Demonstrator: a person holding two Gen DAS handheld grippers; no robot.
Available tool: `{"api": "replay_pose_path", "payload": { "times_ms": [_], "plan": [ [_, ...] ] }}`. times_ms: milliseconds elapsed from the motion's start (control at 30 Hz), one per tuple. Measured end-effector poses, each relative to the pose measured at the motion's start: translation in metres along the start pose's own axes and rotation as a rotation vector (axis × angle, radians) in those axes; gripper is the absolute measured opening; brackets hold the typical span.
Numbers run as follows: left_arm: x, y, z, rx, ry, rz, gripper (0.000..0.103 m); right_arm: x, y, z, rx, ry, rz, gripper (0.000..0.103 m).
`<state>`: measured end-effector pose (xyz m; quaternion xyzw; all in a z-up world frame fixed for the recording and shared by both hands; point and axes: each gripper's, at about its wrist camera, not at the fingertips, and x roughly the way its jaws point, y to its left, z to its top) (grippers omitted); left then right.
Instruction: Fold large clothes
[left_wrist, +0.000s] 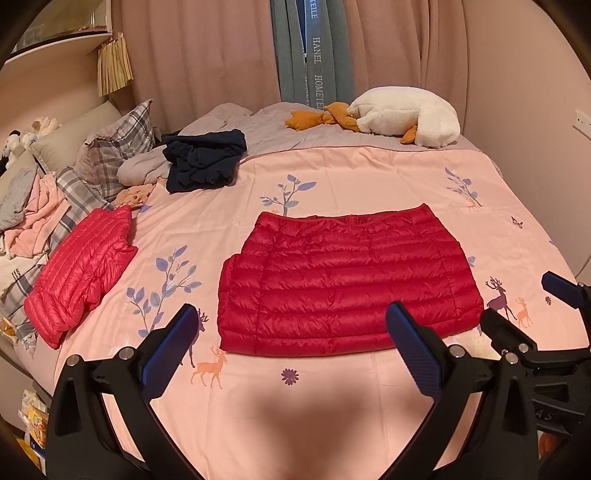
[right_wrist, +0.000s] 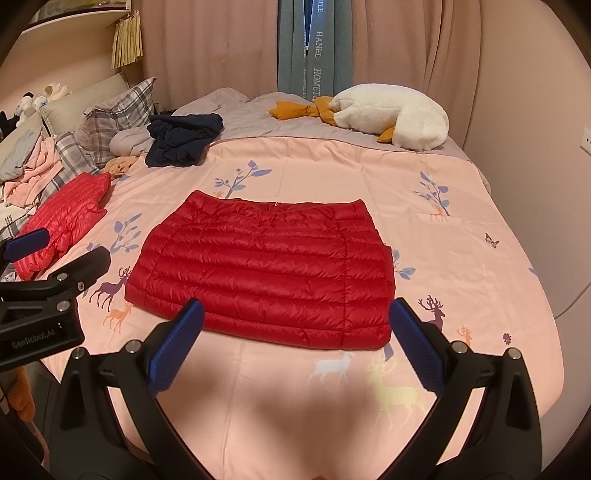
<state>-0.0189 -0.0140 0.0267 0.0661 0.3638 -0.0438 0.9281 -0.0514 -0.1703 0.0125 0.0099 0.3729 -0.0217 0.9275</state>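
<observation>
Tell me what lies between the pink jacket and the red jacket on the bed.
Only bare printed sheet, no object, between the pink jacket and red jacket; the left wrist view shows it best.

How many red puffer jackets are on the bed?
2: a red puffer jacket folded flat mid-bed before both open claws, and a pinker one at the left edge by the clothes pile, which may hide more.

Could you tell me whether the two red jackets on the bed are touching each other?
Apart. The left wrist view shows a strip of pink sheet between the folded red jacket and the pinker jacket to its left.
</observation>
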Motion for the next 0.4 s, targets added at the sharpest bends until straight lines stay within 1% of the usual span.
{"api": "replay_pose_path", "payload": {
  "times_ms": [67, 167, 400],
  "plan": [
    [0.0005, 0.0004, -0.0003, -0.004, 0.005, -0.003, 0.102, 0.0000, -0.0001, 0.0007, 0.000, 0.000, 0.002, 0.101],
    [0.0001, 0.0017, -0.0007, -0.005, 0.000, 0.016, 0.102, 0.0003, -0.0018, 0.0018, 0.000, -0.003, 0.001, 0.101],
    [0.0000, 0.0057, -0.0003, -0.018, 0.002, 0.019, 0.102, 0.0000, -0.0005, 0.0014, -0.002, -0.003, 0.001, 0.101]
  ]
}}
